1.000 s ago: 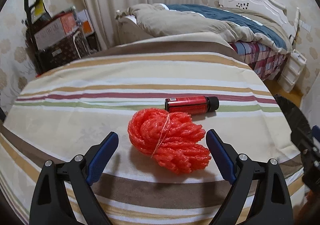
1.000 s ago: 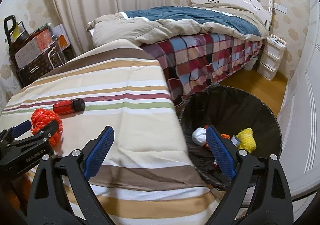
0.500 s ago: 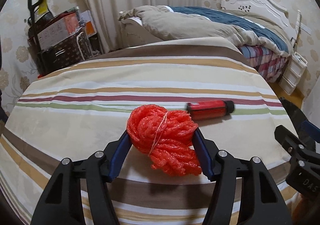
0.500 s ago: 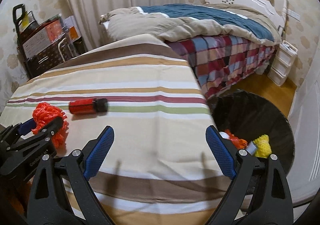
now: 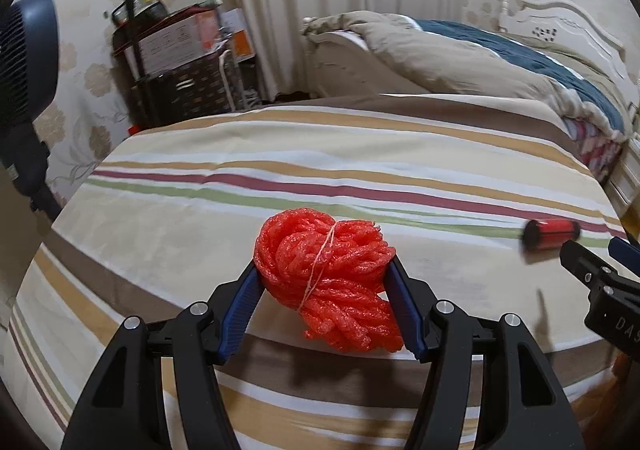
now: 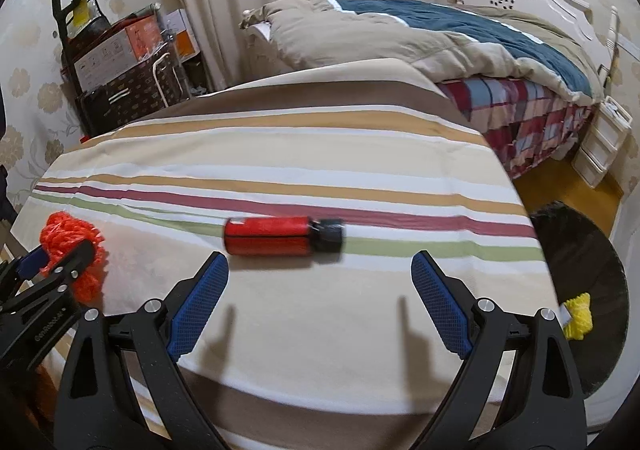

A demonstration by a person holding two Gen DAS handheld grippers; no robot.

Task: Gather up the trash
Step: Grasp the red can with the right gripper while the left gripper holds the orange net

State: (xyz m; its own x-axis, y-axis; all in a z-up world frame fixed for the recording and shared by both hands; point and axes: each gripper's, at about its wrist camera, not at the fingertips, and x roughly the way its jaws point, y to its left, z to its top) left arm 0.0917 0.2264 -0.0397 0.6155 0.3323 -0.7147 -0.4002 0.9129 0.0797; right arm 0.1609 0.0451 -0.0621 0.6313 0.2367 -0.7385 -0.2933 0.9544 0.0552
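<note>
My left gripper (image 5: 322, 290) is shut on a bundle of red foam netting (image 5: 328, 282), held just above the striped cloth (image 5: 200, 234). The bundle also shows at the left of the right wrist view (image 6: 74, 250). A red bottle with a black cap (image 6: 280, 236) lies on its side on the cloth, just ahead of my right gripper (image 6: 320, 290), which is open and empty. The bottle shows at the right edge of the left wrist view (image 5: 552, 234). A black trash bin (image 6: 580, 282) stands on the floor to the right, with a yellow item (image 6: 578, 316) inside.
A bed with blankets (image 6: 440, 34) lies behind the table. A cart with boxes (image 6: 120, 70) stands at the back left by the curtain. A white drawer unit (image 6: 600, 146) stands by the bed. A dark fan (image 5: 24, 50) is at the left.
My left gripper closed on the red netting and lifted it leftward. My right gripper swung left from over the bin to face the red bottle.
</note>
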